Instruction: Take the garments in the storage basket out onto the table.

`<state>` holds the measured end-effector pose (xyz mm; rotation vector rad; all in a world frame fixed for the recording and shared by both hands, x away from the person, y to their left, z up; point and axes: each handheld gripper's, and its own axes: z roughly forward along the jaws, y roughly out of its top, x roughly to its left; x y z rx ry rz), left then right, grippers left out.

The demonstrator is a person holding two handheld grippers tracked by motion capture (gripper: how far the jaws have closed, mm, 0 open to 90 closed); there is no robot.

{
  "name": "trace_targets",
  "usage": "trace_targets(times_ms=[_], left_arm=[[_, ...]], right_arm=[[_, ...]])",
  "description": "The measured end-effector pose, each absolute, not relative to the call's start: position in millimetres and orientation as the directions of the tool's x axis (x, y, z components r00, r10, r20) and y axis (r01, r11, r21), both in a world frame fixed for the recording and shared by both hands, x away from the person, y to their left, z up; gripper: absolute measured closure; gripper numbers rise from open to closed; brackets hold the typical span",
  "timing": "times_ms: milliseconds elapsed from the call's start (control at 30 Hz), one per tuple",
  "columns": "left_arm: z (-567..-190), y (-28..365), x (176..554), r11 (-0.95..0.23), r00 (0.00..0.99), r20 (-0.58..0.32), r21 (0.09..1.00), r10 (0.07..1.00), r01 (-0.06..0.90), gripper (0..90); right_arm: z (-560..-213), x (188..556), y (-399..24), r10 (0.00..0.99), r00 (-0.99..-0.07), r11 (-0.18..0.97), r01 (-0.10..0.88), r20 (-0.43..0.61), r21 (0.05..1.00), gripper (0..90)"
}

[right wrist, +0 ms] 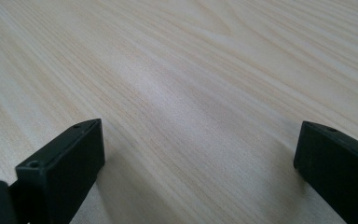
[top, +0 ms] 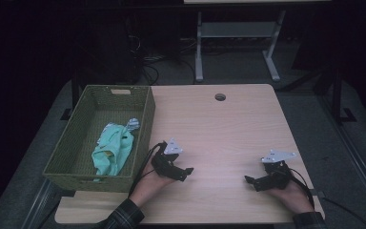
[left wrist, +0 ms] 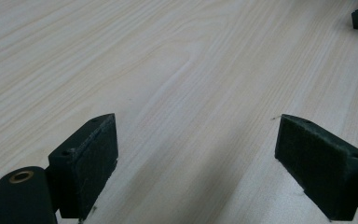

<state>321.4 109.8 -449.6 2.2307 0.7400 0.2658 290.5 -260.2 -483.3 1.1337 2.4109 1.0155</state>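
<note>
Both hand-held grippers, left and right, rest low on the table, jaws wide apart, empty.

Two tongs, one basket, one cloth.

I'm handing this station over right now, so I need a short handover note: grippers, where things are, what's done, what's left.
Left gripper: open, holding nothing, low over the bare wooden table, just right of the basket.
Right gripper: open, holding nothing, low over the table near its right front corner.
Things: a mint-green cloth lies crumpled in the woven green basket at the table's left edge, with a small pale item beside it.
Done: the cloth is in the basket.
Left: nothing lies on the tabletop to collect; confirm whether more comes next.
</note>
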Motion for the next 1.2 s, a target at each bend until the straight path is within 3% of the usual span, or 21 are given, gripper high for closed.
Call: trace_targets(times_ms=[1200], left_arm=[[-430.1, 110.3, 322.5, -0.553, 0.817, -0.024, 0.725, 0.577, 0.411, 12.8]], right_arm=[[-483.3, 290.5, -260.3, 0.76, -0.649, 0.442, 0.556, 0.035, 0.704, 1.5]])
